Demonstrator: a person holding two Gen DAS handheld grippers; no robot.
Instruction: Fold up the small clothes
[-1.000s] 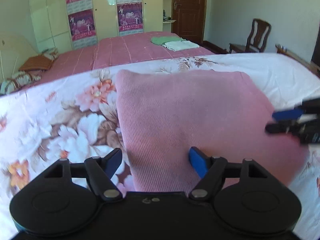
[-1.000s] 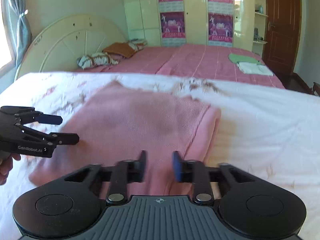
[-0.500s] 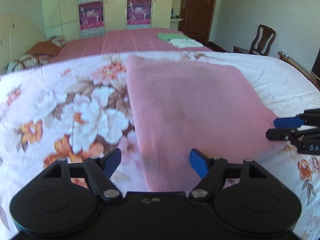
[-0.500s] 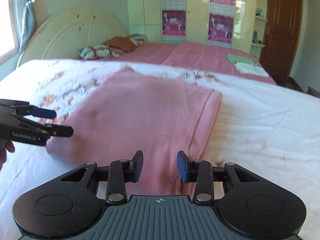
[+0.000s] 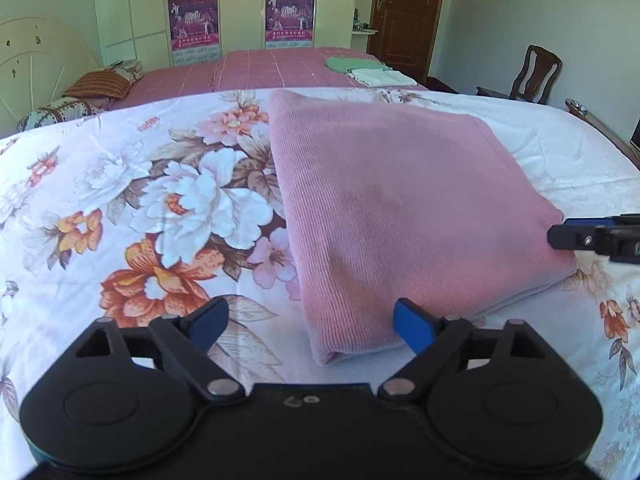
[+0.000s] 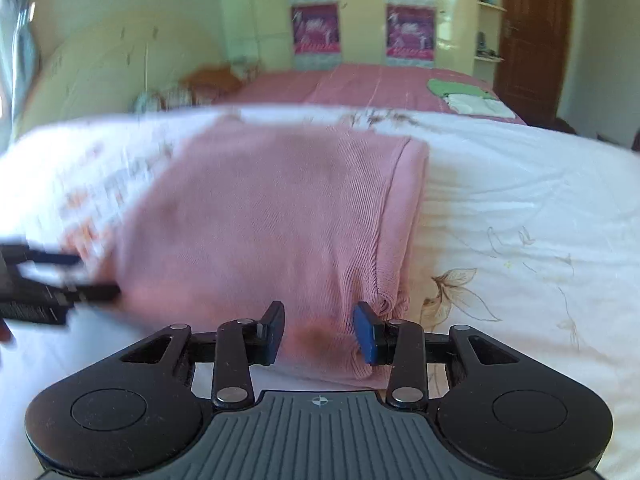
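1. The bed (image 5: pixel 100 168) fills the lower part of both views. It is covered by a white sheet with large orange, pink and white flowers on the left and a plainer white stretch on the right.
2. A second bed (image 5: pixel 280 68) with a pink cover stands behind it, before a pale wardrobe (image 5: pixel 240 4) hung with purple posters.
3. The pink garment (image 5: pixel 400 208) lies folded on the flowered sheet, a ribbed knit in a rough rectangle. Its long left edge runs straight away from the left camera. Its near end is a rounded fold with layers stacked under it.
4. The left gripper (image 5: pixel 308 326) hovers over the garment's near left corner. Its jaws are opening and stand wide apart. The left blue pad is above bare sheet, the right pad above the cloth, and neither presses on anything.
5. The right gripper (image 6: pixel 318 334) sits at the garment's near right corner. Its jaws are partly apart with a bulge of pink cloth between the pads. Whether they pinch the cloth I cannot tell, and that view is blurred on its left.
6. A wooden chair (image 5: pixel 536 74) stands by the right wall near a brown door (image 5: pixel 404 12).
7. Green and white folded cloths (image 5: pixel 368 70) lie on the far bed.
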